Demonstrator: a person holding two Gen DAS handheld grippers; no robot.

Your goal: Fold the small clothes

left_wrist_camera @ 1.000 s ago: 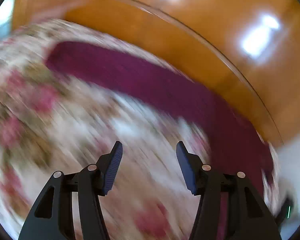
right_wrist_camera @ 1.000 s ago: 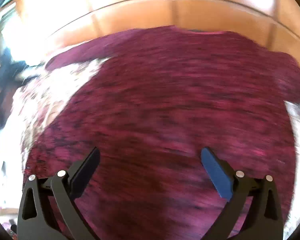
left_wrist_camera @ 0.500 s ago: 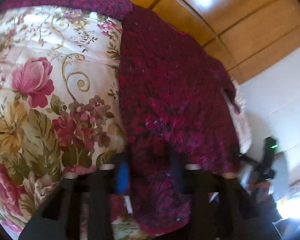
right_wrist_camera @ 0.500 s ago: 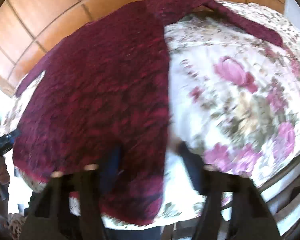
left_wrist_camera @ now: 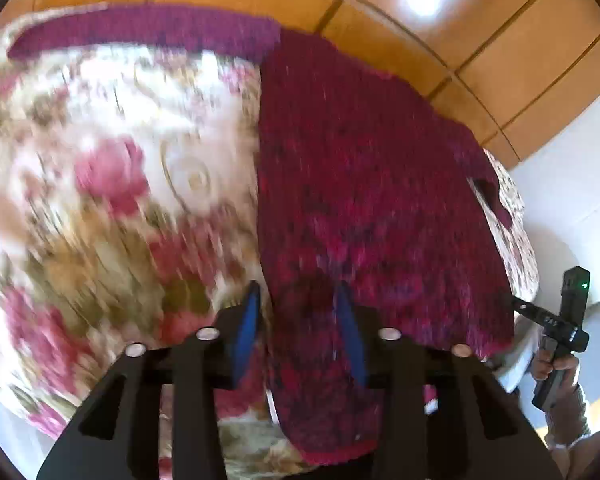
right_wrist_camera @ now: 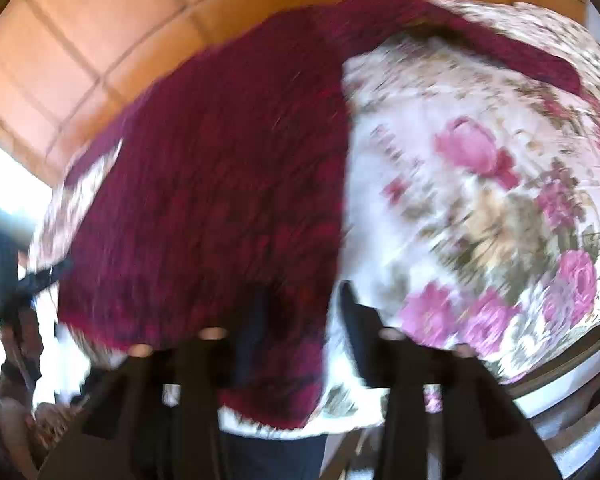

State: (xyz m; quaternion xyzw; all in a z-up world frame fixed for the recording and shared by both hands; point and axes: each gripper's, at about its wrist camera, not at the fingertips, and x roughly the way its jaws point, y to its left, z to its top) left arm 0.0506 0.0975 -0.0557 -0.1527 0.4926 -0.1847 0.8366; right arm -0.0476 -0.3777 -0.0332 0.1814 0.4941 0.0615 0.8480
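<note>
Knitwear fills both views: a dark red sweater (left_wrist_camera: 372, 184) lies spread on a rose-printed cloth (left_wrist_camera: 112, 184) over a table, wooden floor (left_wrist_camera: 500, 28) beyond. The left gripper (left_wrist_camera: 298, 300) has its blue-padded fingers (left_wrist_camera: 249, 320) a little apart, and the sweater's near hem sits between them, its straight edge just inside the left pad; whether they pinch the knit I cannot tell. One sleeve (left_wrist_camera: 140, 32) stretches far ahead and leftward. In the blurred right view, the right gripper (right_wrist_camera: 300, 304) is also parted, with the sweater (right_wrist_camera: 220, 184) edge in the gap.
</note>
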